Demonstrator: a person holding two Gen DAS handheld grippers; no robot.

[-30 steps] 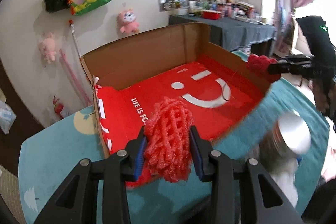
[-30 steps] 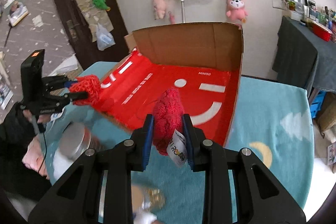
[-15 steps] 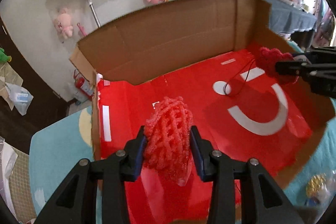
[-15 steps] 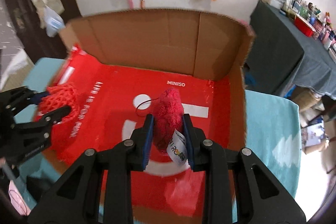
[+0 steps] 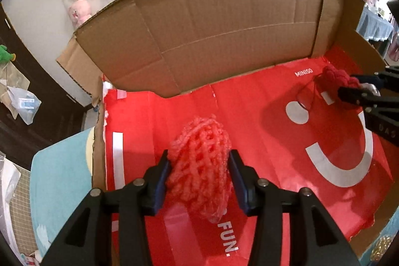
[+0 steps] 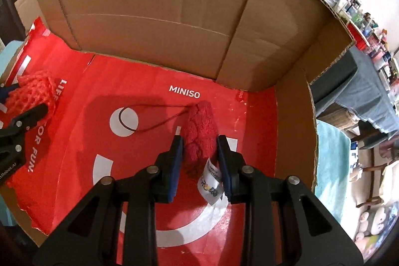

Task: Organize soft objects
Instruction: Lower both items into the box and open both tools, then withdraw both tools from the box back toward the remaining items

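An orange-red foam net [image 5: 199, 166] sits between the blue pads of my left gripper [image 5: 198, 153]. Its jaws are opening, with the pads still touching the net's sides. It hangs low over the left part of the red liner [image 5: 261, 116] in the cardboard box [image 5: 224, 29]. My right gripper [image 6: 200, 140] is shut on a dark red knitted piece [image 6: 200, 126] with a white tag [image 6: 210, 185] and a thin loop of cord [image 6: 149, 116], over the liner's right part. Each wrist view shows the other gripper at its edge: the right gripper [image 5: 354, 85], and the left gripper [image 6: 25, 101] with the net [image 6: 32, 91].
The box stands on a turquoise tablecloth [image 5: 57, 178] and has tall brown walls [image 6: 162, 4] at the back and right. A small gold object [image 5: 381, 246] lies outside the front right corner. A cluttered dark table [image 6: 361, 81] and plush toys [image 6: 371, 223] are to the right.
Both grippers have moved forward and down, from the box's front edge to low over the red liner, and tilted further downward. The left jaws stand slightly wider around the net.
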